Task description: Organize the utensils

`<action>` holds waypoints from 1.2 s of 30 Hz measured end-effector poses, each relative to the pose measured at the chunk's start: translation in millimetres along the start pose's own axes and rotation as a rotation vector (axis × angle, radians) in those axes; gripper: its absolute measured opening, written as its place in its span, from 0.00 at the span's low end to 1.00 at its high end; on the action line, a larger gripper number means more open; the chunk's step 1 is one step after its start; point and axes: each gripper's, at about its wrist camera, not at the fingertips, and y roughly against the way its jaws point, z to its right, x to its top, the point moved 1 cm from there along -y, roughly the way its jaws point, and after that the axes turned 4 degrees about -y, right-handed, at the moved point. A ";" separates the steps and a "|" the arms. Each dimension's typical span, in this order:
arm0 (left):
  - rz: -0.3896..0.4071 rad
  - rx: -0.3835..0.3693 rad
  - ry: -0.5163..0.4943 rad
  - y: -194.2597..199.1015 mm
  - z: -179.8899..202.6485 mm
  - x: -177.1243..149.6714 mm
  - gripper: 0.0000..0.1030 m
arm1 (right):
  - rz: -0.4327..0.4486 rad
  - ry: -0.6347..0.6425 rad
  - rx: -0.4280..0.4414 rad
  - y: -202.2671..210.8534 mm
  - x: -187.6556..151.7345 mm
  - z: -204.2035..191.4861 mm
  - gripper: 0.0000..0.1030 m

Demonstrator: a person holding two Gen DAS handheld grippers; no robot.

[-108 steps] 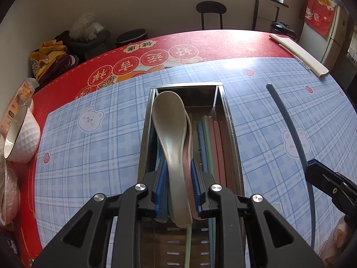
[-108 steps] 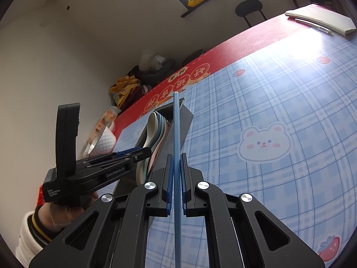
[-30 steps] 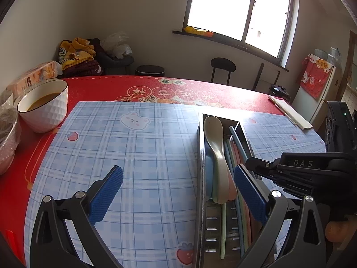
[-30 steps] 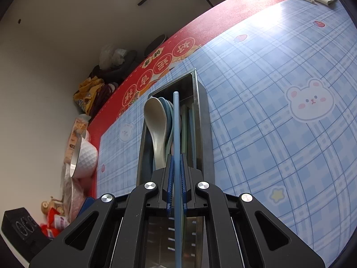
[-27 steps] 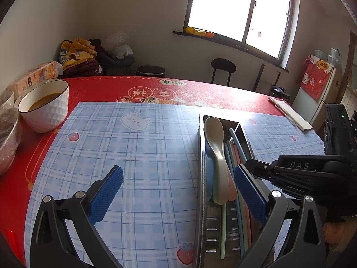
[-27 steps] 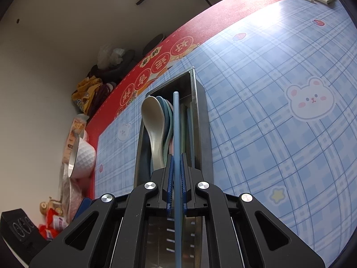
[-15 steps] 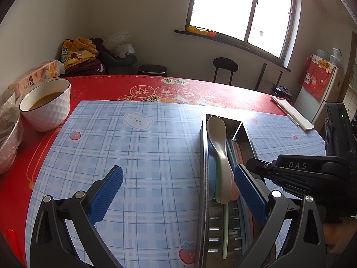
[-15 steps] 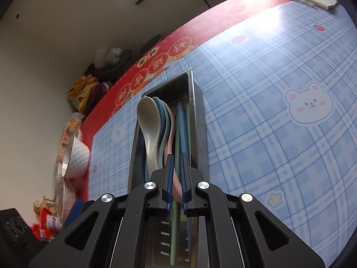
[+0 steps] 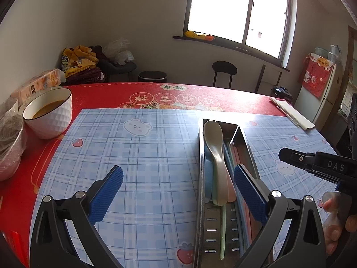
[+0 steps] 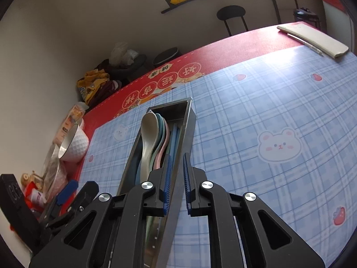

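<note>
Right claw (image 10: 176, 183) opening, nothing between its pads, above the steel utensil tray (image 10: 189, 120) on the table (image 10: 267, 102), blue chopsticks (image 10: 174, 137) lying beside the stacked spoons (image 10: 148, 131); left claw (image 9: 178, 192) spread wide, empty; best to lift clear without nudging the tray wall.

Background clutter on and around table.
White bowl (image 9: 49, 114) of brown liquid on red tablecloth (image 9: 100, 96), blue plaid mat (image 9: 145, 156) beside it; folded cloth (image 10: 312, 38) at far edge; black stool (image 9: 224, 68) under window (image 9: 236, 11).
</note>
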 end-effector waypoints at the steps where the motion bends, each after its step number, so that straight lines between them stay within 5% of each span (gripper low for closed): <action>1: 0.017 -0.012 -0.011 4.2 3.1 1.3 0.94 | 0.034 0.018 -0.003 11.7 1.7 4.1 0.61; 3: 0.050 -0.021 -0.032 12.7 10.5 3.1 0.94 | 0.085 0.062 -0.016 34.0 5.3 12.2 0.63; 7: 0.107 0.010 -0.075 31.7 27.4 8.3 0.94 | 0.175 0.130 -0.048 77.9 7.1 30.3 0.84; 23: 0.298 0.072 -0.169 129.1 103.1 22.3 0.94 | 0.528 0.244 -0.094 226.8 -0.5 57.5 0.85; 36: 0.398 0.062 -0.174 188.7 136.4 29.1 0.94 | 0.572 0.279 -0.072 257.9 -11.7 49.7 0.85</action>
